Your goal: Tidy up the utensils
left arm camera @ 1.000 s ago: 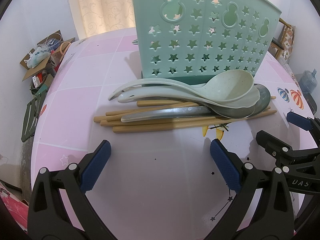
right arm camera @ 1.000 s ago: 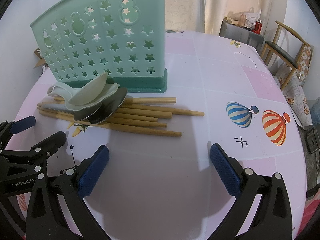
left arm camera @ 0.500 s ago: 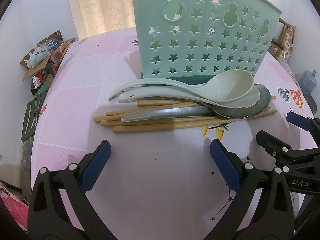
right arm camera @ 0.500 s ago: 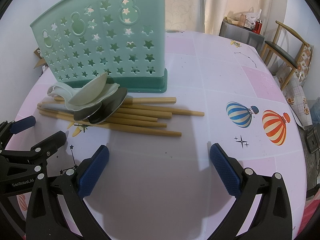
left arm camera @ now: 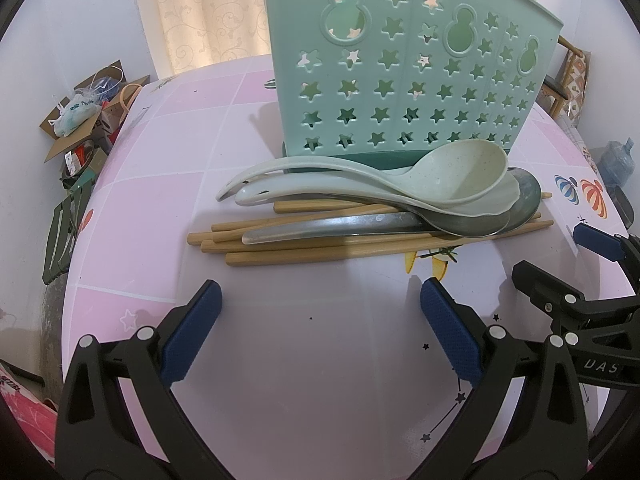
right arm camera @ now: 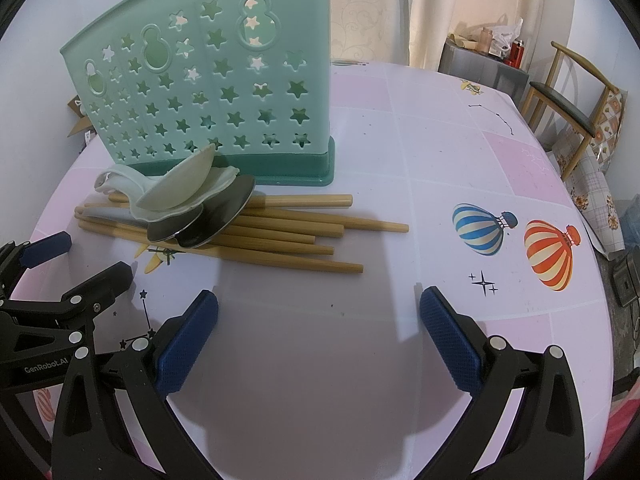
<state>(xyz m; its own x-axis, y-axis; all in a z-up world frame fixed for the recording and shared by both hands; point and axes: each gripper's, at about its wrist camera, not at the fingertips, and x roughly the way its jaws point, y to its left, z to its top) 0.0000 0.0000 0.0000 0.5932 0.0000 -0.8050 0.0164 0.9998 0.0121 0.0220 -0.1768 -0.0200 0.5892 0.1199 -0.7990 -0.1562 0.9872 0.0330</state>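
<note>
Round worktop (right arm camera: 440,160) under a smooth pink tablecloth, likely slick; chair (right arm camera: 576,96) and boxes (left arm camera: 84,116) along the walls. Green holder (left arm camera: 400,80) upright at the worktop's middle, light plastic, probably easy to tip. Just in front: wooden chopsticks (right arm camera: 288,236), stiff, thin, prone to rolling, best pinched mid-length. Stacked on them, pale plastic spoons (left arm camera: 440,180) and metal spoons (left arm camera: 360,226), slippery; handles the better hold. Left gripper (left arm camera: 320,308) and right gripper (right arm camera: 318,312) near the pile, jaws wide apart, empty.
</note>
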